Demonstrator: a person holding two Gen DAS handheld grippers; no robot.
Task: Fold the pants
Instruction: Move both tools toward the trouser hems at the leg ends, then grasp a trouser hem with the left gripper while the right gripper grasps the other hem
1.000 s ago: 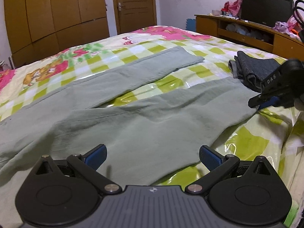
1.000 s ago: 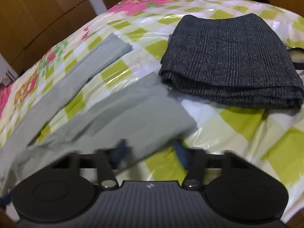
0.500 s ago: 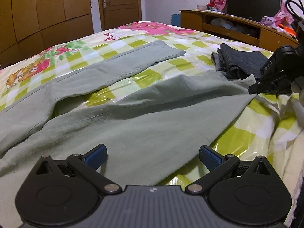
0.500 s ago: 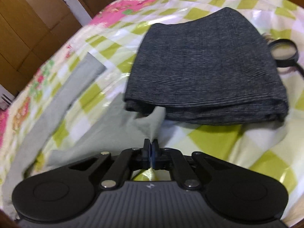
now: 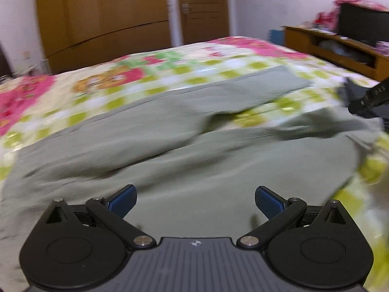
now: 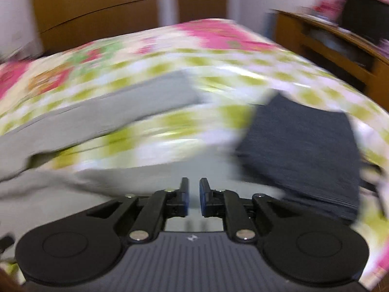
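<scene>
Grey-green pants (image 5: 170, 150) lie spread on the bed, both legs running toward the right. My left gripper (image 5: 195, 202) is open and empty, low over the near leg. My right gripper (image 6: 193, 196) is nearly closed, pinching the hem of the near leg (image 6: 145, 182) with grey cloth between the pads. It also shows in the left wrist view (image 5: 364, 99), holding the leg's end lifted. Both views are motion-blurred.
The bed has a glossy checked green, white and pink cover (image 5: 136, 77). A folded dark grey garment (image 6: 304, 146) lies right of the pants. A wooden cabinet with a TV (image 5: 340, 46) stands at the right; wardrobe and door (image 5: 121, 19) behind.
My right gripper closed on the near leg's hem and has lifted it, drawing it leftward. Both cameras have swung left and the views are now blurred.
</scene>
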